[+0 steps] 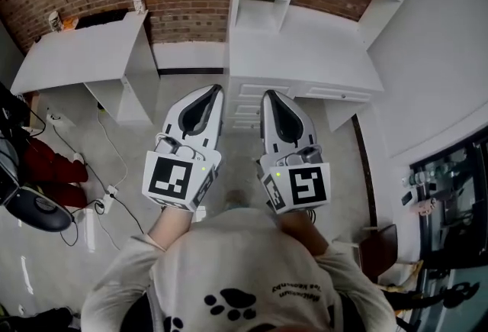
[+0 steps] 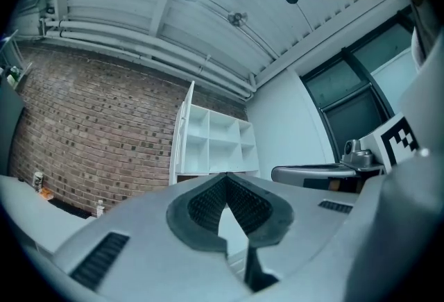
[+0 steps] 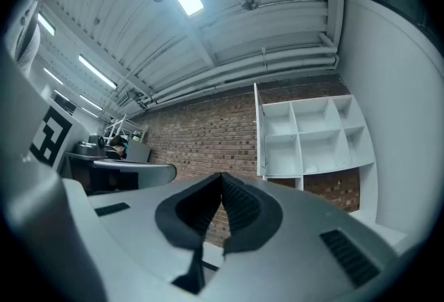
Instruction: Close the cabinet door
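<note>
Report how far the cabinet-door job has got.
Done: nothing that shows. The cabinet door stands open, edge-on beside the white shelves. In hand: the left gripper and right gripper, both shut and empty, point toward the unit but are apart from it. Left: reach the door and swing it closed.

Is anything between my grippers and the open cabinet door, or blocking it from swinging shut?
Nothing visible. The left gripper and right gripper, jaws shut and empty, face open air up to the cabinet door; the white desk lies below it. The shelves it closes on look bare.
</note>
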`<state>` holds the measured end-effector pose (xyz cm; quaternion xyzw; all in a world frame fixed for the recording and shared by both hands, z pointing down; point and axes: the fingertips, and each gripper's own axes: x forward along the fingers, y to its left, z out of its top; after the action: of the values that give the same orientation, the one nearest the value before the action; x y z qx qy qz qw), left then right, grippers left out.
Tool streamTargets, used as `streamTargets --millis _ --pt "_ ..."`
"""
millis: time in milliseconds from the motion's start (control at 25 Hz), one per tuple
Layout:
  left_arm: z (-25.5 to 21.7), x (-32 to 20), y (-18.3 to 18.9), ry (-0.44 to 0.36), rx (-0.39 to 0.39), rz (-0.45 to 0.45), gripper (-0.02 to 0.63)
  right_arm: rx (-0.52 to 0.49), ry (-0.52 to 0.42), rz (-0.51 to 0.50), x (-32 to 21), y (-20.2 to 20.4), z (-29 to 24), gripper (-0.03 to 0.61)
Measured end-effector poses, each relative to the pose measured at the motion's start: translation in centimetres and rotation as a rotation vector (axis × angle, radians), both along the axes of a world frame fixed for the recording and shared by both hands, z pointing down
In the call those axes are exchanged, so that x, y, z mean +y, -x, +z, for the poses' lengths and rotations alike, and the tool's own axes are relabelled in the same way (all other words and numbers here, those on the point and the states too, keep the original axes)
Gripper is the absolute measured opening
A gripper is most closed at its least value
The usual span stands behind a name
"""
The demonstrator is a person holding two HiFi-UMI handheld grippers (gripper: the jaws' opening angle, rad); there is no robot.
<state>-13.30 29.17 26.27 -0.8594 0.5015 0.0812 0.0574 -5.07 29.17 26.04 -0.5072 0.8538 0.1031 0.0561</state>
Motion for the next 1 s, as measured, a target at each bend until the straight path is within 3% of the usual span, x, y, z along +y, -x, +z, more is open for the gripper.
streamTargets --millis 440,1000 --pt "-0.3 -9.3 -3.3 -0.015 -0.009 -0.079 0.008 -0.017 -0.011 -0.103 -10.3 -3.2 -0.5 0.011" --pt "1.9 -13.0 -4.2 0.034 -0.007 -0.107 0.009 -0.033 0.048 -0.136 -14.0 -4.1 2.1 0.011"
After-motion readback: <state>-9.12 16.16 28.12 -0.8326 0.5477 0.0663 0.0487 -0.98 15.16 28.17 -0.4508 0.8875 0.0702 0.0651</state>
